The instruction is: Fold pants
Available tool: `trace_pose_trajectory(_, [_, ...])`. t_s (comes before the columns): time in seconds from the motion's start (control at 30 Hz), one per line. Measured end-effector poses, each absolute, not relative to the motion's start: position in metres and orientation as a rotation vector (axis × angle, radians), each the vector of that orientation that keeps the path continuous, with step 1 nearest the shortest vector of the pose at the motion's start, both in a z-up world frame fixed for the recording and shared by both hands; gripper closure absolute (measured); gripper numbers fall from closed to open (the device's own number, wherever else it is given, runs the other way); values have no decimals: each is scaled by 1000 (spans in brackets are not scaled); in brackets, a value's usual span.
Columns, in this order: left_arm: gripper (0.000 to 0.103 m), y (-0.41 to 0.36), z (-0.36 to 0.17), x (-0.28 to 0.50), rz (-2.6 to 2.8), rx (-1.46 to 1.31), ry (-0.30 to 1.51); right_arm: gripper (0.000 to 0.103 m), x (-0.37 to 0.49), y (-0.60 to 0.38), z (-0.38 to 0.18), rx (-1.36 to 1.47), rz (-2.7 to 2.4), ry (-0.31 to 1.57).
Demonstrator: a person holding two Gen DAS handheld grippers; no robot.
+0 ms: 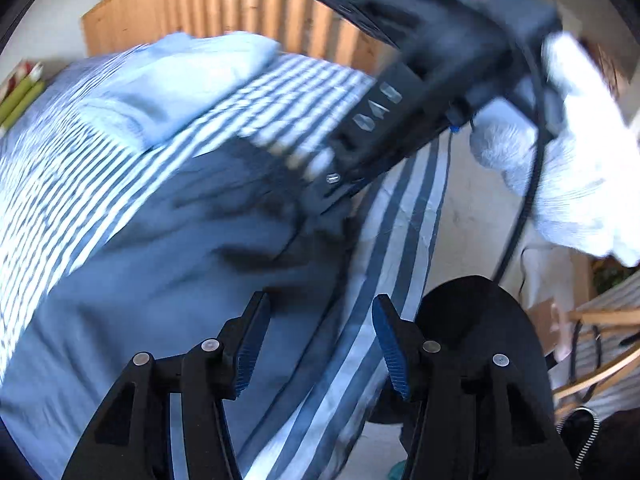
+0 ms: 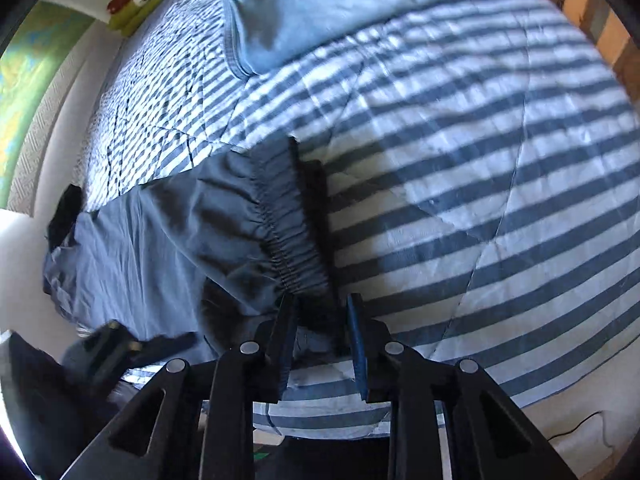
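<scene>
Pants (image 2: 168, 240) look thin, floppy, slippery; you'd grab the elastic waistband (image 2: 288, 236); left gripper (image 1: 318, 344) gapes empty; right gripper (image 2: 320, 340) narrowly parted, can't tell if pinching.

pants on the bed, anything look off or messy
The dark pants lie rumpled on the striped cover, waistband bunched and one end drooping over the bed's edge. Nothing looks torn or spilled.
</scene>
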State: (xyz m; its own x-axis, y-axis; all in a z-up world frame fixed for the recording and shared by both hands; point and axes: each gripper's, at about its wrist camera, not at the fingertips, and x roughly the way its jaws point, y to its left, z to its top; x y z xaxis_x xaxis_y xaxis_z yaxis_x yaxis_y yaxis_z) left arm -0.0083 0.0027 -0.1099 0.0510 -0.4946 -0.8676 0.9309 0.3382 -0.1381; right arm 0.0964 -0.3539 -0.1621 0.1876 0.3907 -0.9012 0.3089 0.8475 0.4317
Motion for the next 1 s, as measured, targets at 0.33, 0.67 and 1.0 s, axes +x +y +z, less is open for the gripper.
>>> trace_pose_trajectory(0.33, [90, -16, -130, -2, -1158, 579, 1009, 60, 69, -391, -157, 716, 62, 1326])
trace_pose_trajectory(0.67, [99, 23, -124, 33, -1173, 226, 1113, 50, 84, -376, -170, 821, 170, 1297])
trace_pose_trajectory(1.0, [99, 43, -104, 36, -1211, 20, 1105, 46, 105, -350, -184, 928, 270, 1303])
